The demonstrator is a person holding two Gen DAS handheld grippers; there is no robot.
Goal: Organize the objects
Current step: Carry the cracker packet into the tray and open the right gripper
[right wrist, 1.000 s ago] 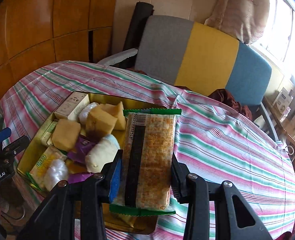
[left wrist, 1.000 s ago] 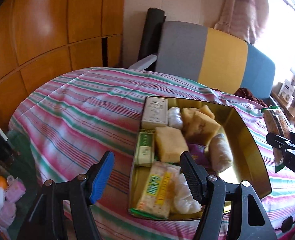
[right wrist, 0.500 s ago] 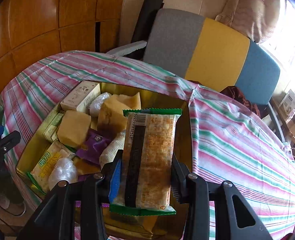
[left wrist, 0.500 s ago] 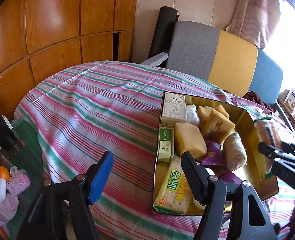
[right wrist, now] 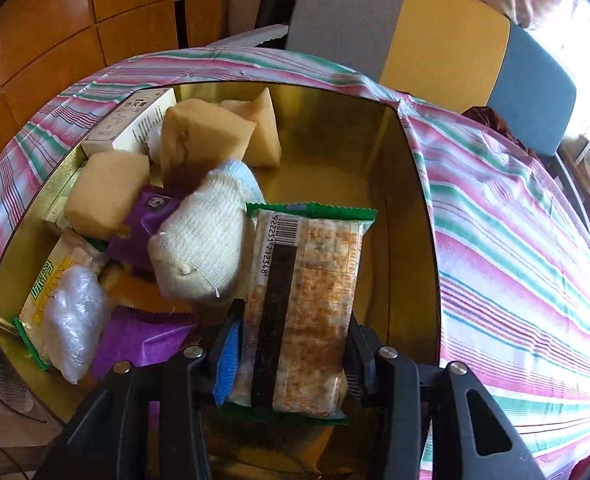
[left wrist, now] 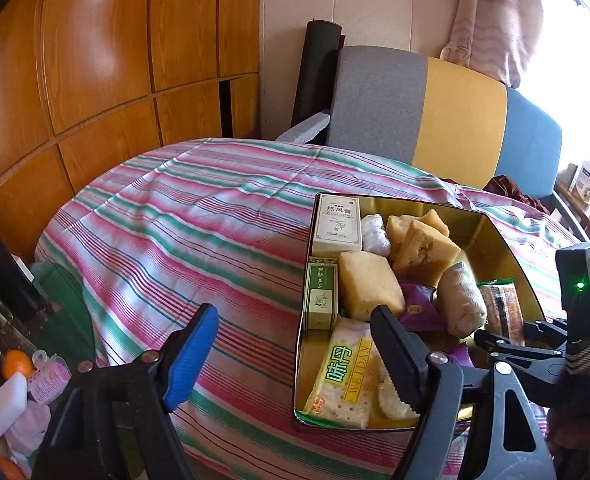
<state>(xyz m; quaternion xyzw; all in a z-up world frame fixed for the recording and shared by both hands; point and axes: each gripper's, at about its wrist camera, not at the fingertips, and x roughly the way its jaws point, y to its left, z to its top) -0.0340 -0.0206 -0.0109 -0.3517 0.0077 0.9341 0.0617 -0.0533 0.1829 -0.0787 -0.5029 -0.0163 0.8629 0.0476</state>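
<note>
A gold tin (left wrist: pixel 509 242) stands on the striped bedspread and holds several snacks: sponge cake blocks (left wrist: pixel 369 286), a white box (left wrist: pixel 337 220), a WEIDAN cracker packet (left wrist: pixel 345 376), purple sachets and a cloth-wrapped bundle (right wrist: pixel 199 240). My right gripper (right wrist: pixel 295 316) reaches down into the tin's right half (right wrist: pixel 411 160). Its pads touch the sides of a green-edged cracker packet (right wrist: pixel 307 292), and its jaws are opening. My left gripper (left wrist: pixel 295 316) hovers over the tin's near left corner. Its jaws are opening wider with nothing between them.
The pink, green and white bedspread (left wrist: pixel 183 232) stretches left and behind the tin. A grey, yellow and blue headboard (left wrist: pixel 435 112) stands at the back, wooden panels (left wrist: pixel 95 60) on the left. Small items, among them an orange (left wrist: pixel 17 362), lie low at the left.
My right gripper has sunk into the tin with the green-edged cracker packet. The left gripper's jaws have spread wider; that hand has stayed in place.
</note>
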